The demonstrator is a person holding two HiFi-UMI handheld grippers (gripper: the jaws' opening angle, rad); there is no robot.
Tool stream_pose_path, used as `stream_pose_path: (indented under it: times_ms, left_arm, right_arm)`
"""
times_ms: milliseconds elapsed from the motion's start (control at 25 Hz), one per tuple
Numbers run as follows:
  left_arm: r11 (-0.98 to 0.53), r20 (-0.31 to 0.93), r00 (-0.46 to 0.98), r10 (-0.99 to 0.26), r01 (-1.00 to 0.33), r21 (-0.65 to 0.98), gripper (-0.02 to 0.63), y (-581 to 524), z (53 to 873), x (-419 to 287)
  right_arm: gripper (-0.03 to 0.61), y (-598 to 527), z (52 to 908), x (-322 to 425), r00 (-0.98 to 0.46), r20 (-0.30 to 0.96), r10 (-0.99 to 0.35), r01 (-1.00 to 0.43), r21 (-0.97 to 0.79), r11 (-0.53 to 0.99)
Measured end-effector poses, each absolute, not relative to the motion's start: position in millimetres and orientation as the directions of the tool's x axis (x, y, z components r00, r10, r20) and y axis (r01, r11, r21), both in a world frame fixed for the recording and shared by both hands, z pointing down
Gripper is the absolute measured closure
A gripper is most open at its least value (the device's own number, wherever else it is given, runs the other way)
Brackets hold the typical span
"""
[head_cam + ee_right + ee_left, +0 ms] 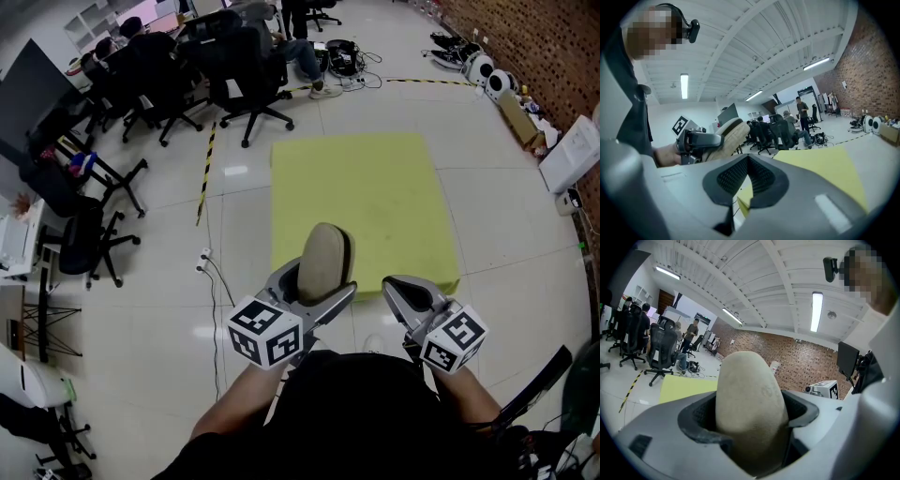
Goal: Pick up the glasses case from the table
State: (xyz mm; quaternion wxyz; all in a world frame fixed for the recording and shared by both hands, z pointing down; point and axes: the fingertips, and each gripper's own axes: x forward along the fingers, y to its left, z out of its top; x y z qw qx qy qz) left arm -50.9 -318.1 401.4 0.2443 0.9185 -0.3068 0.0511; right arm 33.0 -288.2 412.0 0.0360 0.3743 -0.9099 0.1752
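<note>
left hand-held gripper [314, 292] clamps the glasses case [324, 262].

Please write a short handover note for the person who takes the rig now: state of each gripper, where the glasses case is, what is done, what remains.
Left gripper: shut on the glasses case, which stands upright between the jaws.
Right gripper: shut, holding nothing, beside the left one.
Case: in the air, off the yellow surface.
Done: the pick-up looks complete.
Left: probably only to keep the grip steady.
</note>
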Motion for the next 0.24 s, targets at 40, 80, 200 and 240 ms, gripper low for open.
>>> stream_pose_path:
  times_ms: [40,80,200,240]
  left_arm:
    - [-0.692,0.243,0.806,-0.539,-0.589,0.417,0.204,-317.9,401.9,-50.9]
    - [-0.693,0.243,0.806,-0.539,-0.589,0.416,0.204,-317.6,402.5,-50.9]
    - [-0.694,0.243,0.806,-0.539,-0.589,0.415,0.204,-317.3,403.1,-50.1]
    - [-0.694,0.243,0.807,-0.539,-0.589,0.414,0.204,-317.4,403.2,-49.8]
  right_arm:
    - [0.578,-288.0,412.5,33.0,-0.717,0.197,-0.669,-0.694,-0.291,0.659]
    - [0.578,-287.4,413.0,32.9,-0.717,0.197,-0.669,-0.694,-0.290,0.659]
    - [0.578,-286.5,414.0,33.7,-0.716,0.198,-0.669,-0.695,-0.287,0.659]
    - [0.578,-286.4,414.2,34.0,-0.716,0.198,-0.670,-0.696,-0.285,0.659]
